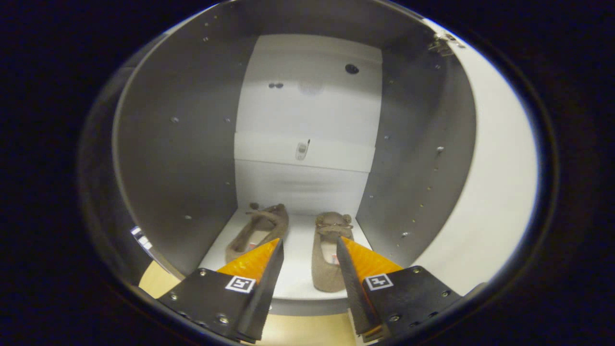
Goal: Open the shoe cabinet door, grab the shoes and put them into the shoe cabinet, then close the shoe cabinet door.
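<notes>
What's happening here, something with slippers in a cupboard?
A hand-held gripper faces into an open shoe cabinet. Its two fingers are spread apart and hold nothing. Two brown shoes lie side by side on the cabinet's white floor just ahead of the fingers. The door stands open to the right, not yet closed.

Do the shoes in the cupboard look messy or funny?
A little. The left shoe lies slanted, its toe leaning toward the right shoe, which sits straight. Both rest on the cabinet floor. The open claw holds nothing.
</notes>
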